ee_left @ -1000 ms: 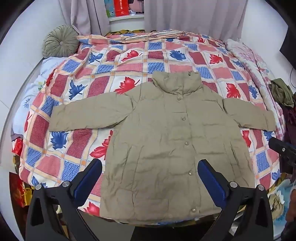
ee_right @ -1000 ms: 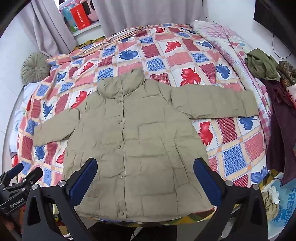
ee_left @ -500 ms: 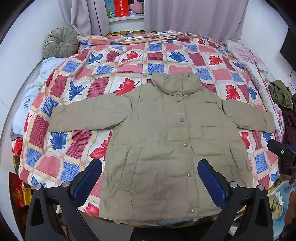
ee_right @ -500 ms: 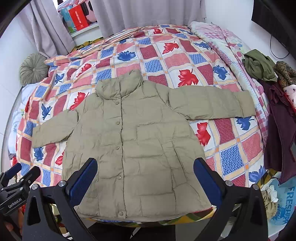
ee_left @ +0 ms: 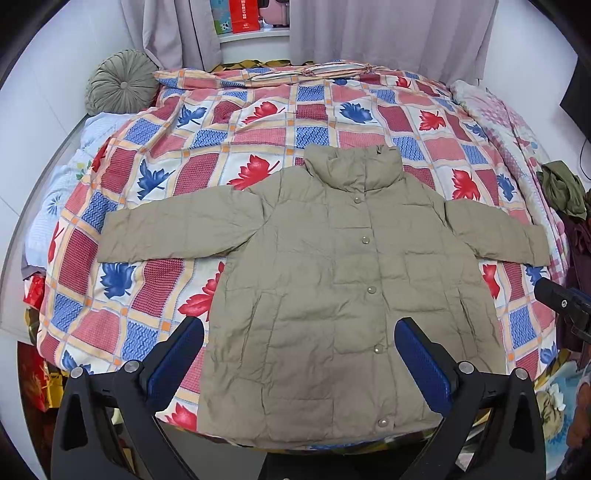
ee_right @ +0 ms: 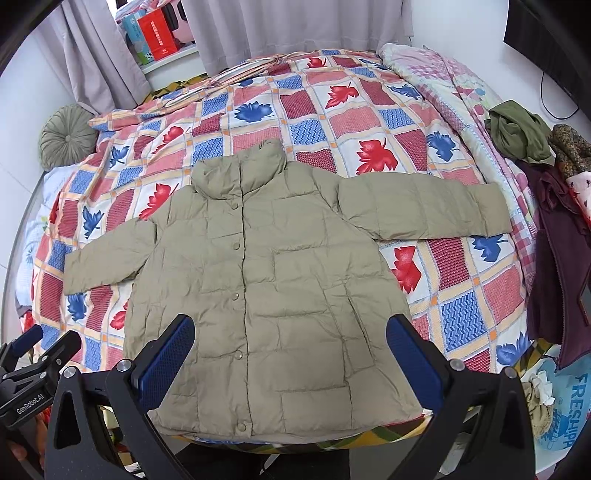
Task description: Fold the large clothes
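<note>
A khaki padded jacket (ee_left: 332,280) (ee_right: 258,280) lies flat and buttoned on the bed, collar toward the curtains, both sleeves spread out sideways. Its hem reaches the near edge of the bed. My left gripper (ee_left: 299,350) hovers open above the lower part of the jacket, holding nothing. My right gripper (ee_right: 290,350) is also open and empty over the hem area. The right gripper's tip (ee_left: 561,302) shows at the right edge of the left wrist view, and the left gripper's fingers (ee_right: 33,350) appear at the lower left of the right wrist view.
The bed is covered by a patchwork quilt (ee_left: 258,122) with red and blue leaves. A round green cushion (ee_left: 122,83) sits at the far left. Loose clothes (ee_right: 524,136) are piled at the right side. Curtains (ee_left: 388,33) and a windowsill with boxes (ee_right: 155,37) lie behind.
Both cameras have drifted slightly; the jacket sits a little lower and nearer in view. The jacket itself has not moved and both grippers stay open.
</note>
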A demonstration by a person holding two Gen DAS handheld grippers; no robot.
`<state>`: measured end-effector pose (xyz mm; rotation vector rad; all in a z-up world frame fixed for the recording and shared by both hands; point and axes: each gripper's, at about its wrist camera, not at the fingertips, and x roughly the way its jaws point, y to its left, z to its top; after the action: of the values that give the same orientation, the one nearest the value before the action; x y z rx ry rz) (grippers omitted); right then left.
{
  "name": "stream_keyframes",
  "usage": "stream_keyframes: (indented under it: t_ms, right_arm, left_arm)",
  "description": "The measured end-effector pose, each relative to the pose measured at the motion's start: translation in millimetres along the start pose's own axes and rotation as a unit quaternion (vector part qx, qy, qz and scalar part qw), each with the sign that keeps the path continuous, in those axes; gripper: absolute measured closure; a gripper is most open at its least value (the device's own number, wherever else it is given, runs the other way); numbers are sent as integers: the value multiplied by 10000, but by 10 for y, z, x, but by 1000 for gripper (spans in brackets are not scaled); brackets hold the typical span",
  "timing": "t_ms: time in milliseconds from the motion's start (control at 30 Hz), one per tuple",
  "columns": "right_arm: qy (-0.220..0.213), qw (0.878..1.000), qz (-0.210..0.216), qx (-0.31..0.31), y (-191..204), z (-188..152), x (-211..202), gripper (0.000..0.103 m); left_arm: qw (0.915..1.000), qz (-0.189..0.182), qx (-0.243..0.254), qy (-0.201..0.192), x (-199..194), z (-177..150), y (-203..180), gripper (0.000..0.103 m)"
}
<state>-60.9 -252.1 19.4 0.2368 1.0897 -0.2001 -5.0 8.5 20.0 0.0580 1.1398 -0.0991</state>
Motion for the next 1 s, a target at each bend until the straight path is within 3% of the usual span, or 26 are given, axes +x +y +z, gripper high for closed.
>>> stream_keyframes:
  t_ms: [1000]
  right_arm:
    - [9,10000,9,-36,31,0,-5,0]
  left_arm:
    - [10000,-5,-31,8,22,8,26,0]
